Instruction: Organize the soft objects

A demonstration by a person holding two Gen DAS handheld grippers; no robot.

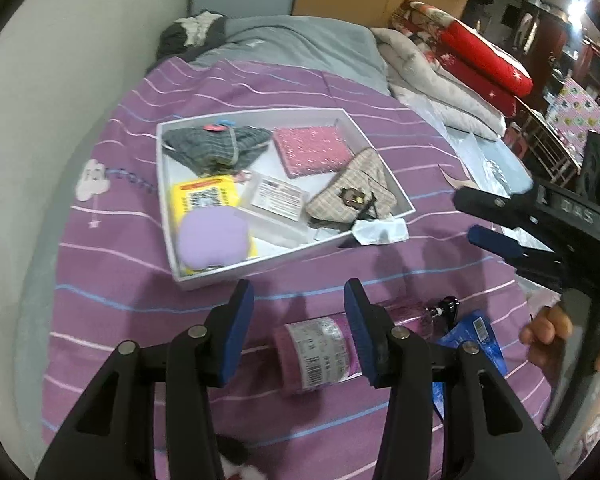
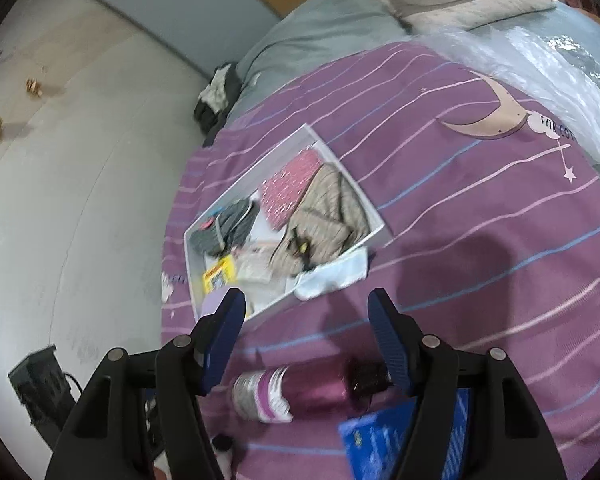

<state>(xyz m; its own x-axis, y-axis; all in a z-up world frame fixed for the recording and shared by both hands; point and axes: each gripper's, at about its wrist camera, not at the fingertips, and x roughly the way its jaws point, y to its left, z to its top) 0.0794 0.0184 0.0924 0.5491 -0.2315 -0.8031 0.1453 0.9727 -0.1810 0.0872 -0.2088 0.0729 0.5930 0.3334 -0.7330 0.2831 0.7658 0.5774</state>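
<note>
The left gripper point(image 1: 299, 312) has its jaws wide apart, holding nothing. Just below and between its blue pads lies a rolled purple item point(image 1: 316, 354) with a white barcode label, on the striped purple bedspread point(image 1: 140, 320). The right gripper point(image 2: 306, 334) is likewise spread wide and empty, hovering above the same roll, with a blue packet point(image 2: 380, 444) just to its right.

Further ahead of both grippers sits a white shallow box point(image 1: 204, 278). Already in it: a grey striped garment point(image 1: 212, 146), a pink speckled pouch point(image 1: 312, 150), a beige checked purse point(image 1: 352, 192), a lilac pad point(image 1: 212, 240) on a yellow packet point(image 1: 204, 196), and a clear labelled pack point(image 1: 278, 196). A pale crumpled wrapper point(image 1: 380, 230) lies against the box's near corner, outside it.

By my reckoning, most of the sorting is done; the roll, the blue packet and perhaps the wrapper remain.

Writing: the far gripper's body reads "DAS"; the bedspread print begins "FOR". Labels are too blurred to read.
</note>
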